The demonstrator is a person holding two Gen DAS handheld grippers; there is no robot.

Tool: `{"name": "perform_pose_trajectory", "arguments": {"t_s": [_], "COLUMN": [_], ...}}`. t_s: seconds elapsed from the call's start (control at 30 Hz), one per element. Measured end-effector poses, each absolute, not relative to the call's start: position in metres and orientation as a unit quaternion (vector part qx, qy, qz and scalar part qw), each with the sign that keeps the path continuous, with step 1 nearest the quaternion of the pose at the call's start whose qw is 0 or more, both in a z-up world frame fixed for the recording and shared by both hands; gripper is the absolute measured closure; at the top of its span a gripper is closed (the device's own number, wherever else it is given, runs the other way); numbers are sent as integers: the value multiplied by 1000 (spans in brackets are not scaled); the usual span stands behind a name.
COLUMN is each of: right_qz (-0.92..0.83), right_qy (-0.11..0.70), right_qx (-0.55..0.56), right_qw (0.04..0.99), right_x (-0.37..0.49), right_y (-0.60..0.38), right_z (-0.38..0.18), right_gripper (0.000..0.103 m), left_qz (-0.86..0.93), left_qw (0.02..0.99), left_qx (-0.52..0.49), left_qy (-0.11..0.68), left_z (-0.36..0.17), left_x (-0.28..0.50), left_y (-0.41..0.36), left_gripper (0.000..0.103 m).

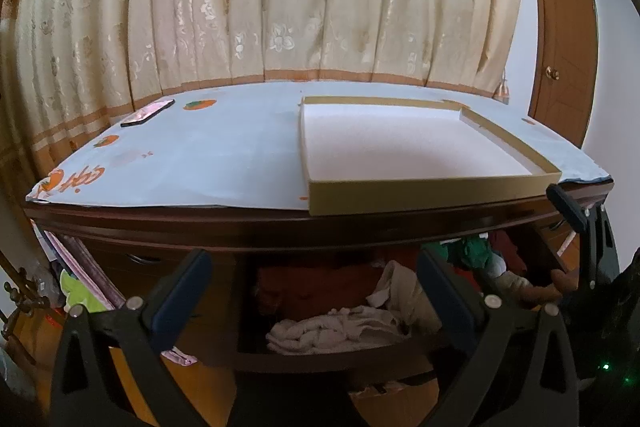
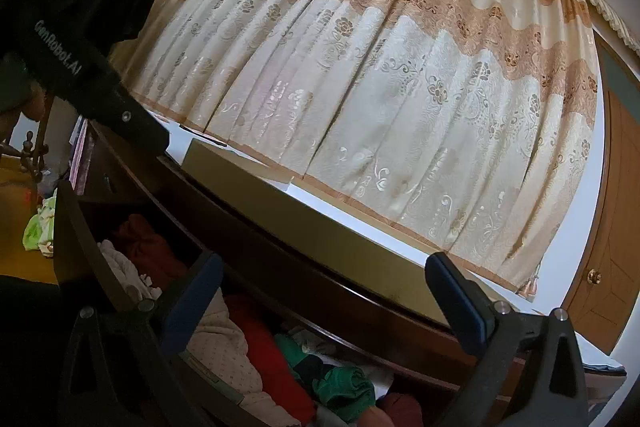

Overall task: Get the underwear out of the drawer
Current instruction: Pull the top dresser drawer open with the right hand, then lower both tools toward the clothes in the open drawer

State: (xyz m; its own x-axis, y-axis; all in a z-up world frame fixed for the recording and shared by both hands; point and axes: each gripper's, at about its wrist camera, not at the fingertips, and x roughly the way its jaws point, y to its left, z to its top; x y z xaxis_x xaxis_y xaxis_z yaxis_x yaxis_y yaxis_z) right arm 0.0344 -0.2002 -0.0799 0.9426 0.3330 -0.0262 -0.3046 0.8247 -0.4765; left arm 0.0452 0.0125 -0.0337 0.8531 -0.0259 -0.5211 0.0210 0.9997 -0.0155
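Both grippers [image 1: 314,281] [image 2: 324,291] gaping over drawer [image 1: 320,357]; soft, light underwear [image 1: 340,329] at 6 o'clock, best pinched mid-fold.

Dresser top hides back of drawer [image 1: 320,353]; clothes [image 2: 344,387] inside cut off by frame edge.

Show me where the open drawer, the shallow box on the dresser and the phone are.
Open drawer [image 1: 320,357]: left wrist view, on its dark front wall.
Shallow box [image 1: 432,195]: left wrist view, on its tan front wall.
Phone [image 1: 147,112]: left wrist view, on the middle of its screen.
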Motion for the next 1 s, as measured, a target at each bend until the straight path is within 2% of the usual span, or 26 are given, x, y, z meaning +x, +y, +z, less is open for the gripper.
{"name": "perform_pose_trajectory", "arguments": {"t_s": [1.0], "right_qz": [193], "right_qy": [24], "right_qx": [-247], "right_qw": [949], "right_x": [5], "right_y": [-206], "right_z": [-71], "right_gripper": [1], "left_qz": [-3], "left_qw": [965], "left_qx": [7], "left_qy": [261], "left_z": [-24], "left_x": [22], "left_y": [25], "left_gripper": [0]}}
